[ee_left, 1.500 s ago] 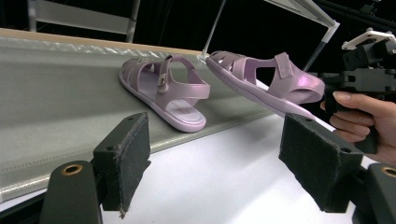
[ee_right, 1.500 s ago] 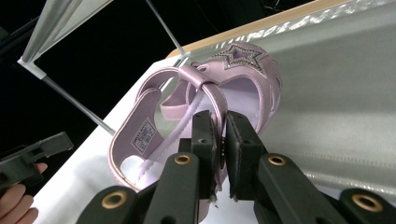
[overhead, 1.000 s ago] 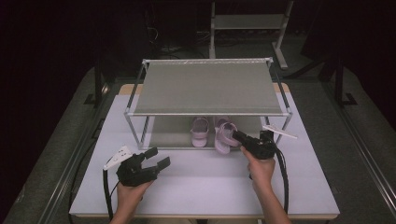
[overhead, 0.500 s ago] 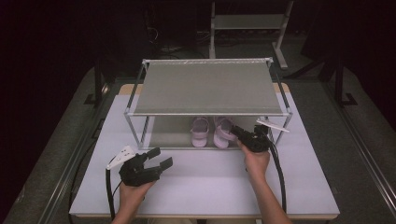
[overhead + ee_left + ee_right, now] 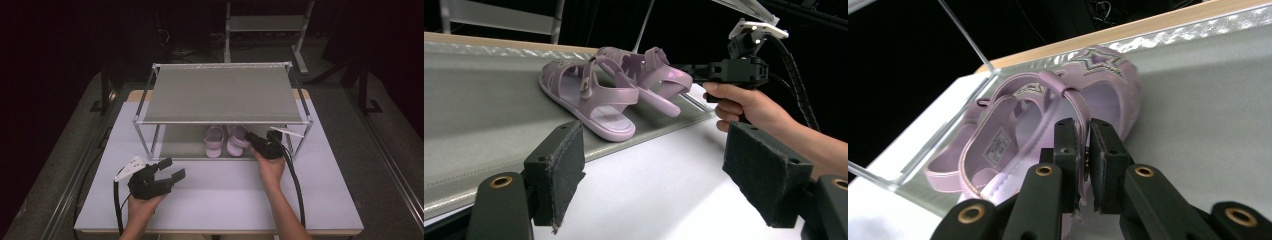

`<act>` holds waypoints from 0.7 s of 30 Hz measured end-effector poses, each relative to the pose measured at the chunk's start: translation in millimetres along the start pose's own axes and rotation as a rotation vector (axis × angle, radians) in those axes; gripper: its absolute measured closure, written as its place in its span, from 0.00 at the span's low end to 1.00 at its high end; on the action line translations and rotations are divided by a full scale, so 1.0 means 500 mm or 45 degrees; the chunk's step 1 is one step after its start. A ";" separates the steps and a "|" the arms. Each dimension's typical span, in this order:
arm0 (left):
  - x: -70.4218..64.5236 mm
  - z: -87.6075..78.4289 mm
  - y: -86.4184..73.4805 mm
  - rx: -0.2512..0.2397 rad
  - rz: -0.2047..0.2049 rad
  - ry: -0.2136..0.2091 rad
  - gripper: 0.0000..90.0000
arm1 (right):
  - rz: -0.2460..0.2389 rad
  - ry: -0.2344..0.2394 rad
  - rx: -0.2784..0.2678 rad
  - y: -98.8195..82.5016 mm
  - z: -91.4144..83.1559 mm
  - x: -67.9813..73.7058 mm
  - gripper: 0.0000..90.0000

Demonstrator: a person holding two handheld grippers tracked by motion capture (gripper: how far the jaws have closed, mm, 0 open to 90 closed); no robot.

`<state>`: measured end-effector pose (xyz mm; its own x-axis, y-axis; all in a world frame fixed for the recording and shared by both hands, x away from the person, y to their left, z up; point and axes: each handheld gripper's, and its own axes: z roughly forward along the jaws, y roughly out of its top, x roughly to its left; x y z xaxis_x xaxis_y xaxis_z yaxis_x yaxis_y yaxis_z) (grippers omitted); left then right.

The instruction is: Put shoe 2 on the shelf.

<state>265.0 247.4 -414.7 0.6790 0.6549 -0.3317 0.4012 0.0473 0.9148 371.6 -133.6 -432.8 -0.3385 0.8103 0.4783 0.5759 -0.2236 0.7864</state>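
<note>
On my left, the left gripper (image 5: 168, 170) hovers over the white worktop (image 5: 310, 200), well short of the rack, its fingers (image 5: 559, 165) spread wide with nothing between them. From its own camera I look past those fingers at the pair of pink sandals on the grey lower shelf (image 5: 479, 105) of the metal shoe rack (image 5: 222, 92).

Moving across, the left sandal (image 5: 214, 141) sits flat on that shelf near its front edge, heel toward me. Just beside it lies the right sandal (image 5: 236, 139), touching or nearly touching its partner (I cannot tell which).

On the right, the right gripper (image 5: 256, 140) reaches in under the top shelf at the right sandal's heel end. In the right gripper view its fingers (image 5: 1068, 145) are pinched narrow on the thin back strap (image 5: 1079, 111) of that sandal, pads pressing from both sides.
</note>
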 end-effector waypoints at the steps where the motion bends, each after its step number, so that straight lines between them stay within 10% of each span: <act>1: 0.000 -0.001 0.000 -0.004 0.002 0.004 0.27 | -0.010 -0.005 0.006 0.001 0.004 0.000 0.91; 21: 0.002 -0.001 -0.001 0.002 -0.001 -0.002 0.27 | -0.063 -0.057 0.028 -0.009 0.026 0.000 0.91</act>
<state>265.2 248.4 -415.6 0.6799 0.6535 -0.3327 0.4025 0.0467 0.9142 378.9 -125.5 -441.4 -0.3334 0.8437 0.4208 0.5757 -0.1712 0.7995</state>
